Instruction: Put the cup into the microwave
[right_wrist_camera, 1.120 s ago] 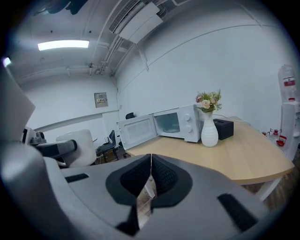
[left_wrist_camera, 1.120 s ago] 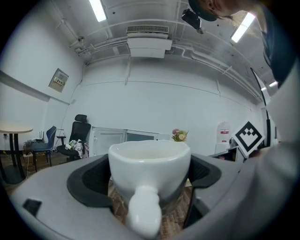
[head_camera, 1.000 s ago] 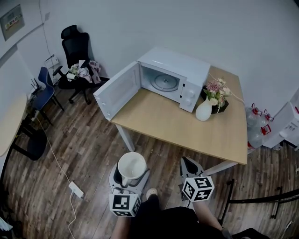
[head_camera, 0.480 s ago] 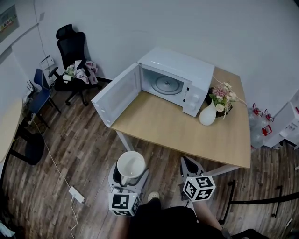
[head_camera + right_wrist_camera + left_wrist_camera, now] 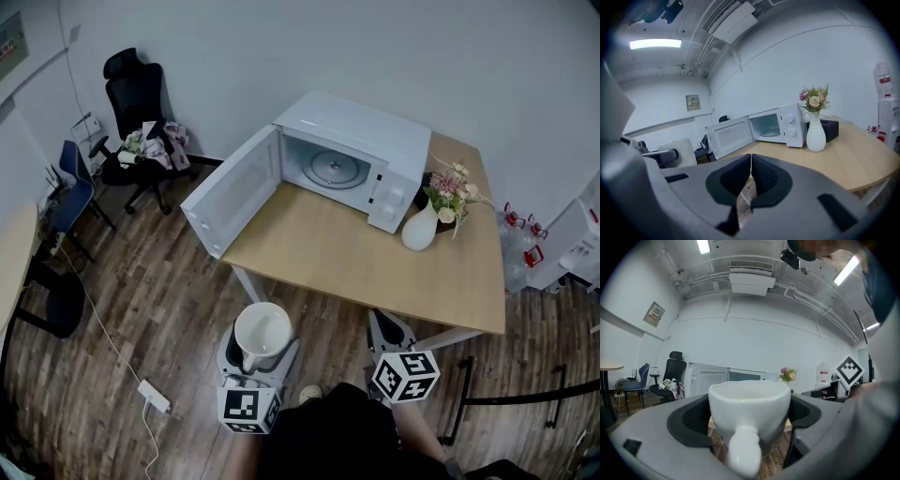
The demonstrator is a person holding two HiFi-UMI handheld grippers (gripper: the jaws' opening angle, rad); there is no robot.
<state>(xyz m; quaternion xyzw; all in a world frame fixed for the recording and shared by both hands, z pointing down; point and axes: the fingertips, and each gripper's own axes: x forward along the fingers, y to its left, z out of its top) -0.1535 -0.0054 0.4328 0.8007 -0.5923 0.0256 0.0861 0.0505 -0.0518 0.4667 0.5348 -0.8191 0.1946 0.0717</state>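
Note:
A white cup (image 5: 262,336) (image 5: 750,420) sits upright between the jaws of my left gripper (image 5: 259,349) (image 5: 749,413), which is shut on it, handle toward the camera. It hangs over the wood floor, in front of the table's near edge. The white microwave (image 5: 352,155) (image 5: 780,125) stands at the table's far side, its door (image 5: 232,190) swung wide open to the left, glass turntable (image 5: 335,169) showing inside. My right gripper (image 5: 387,330) (image 5: 750,159) is shut with nothing in it, held low near the table's front edge.
A white vase with flowers (image 5: 422,223) (image 5: 815,131) and a black box (image 5: 831,128) stand right of the microwave on the wooden table (image 5: 375,267). Office chairs (image 5: 131,103) stand at the far left. A power strip and cable (image 5: 150,394) lie on the floor.
The view has shifted slightly; the table and microwave sit a little further right in frame. Both grippers hold much the same pose, the cup still held in the left.

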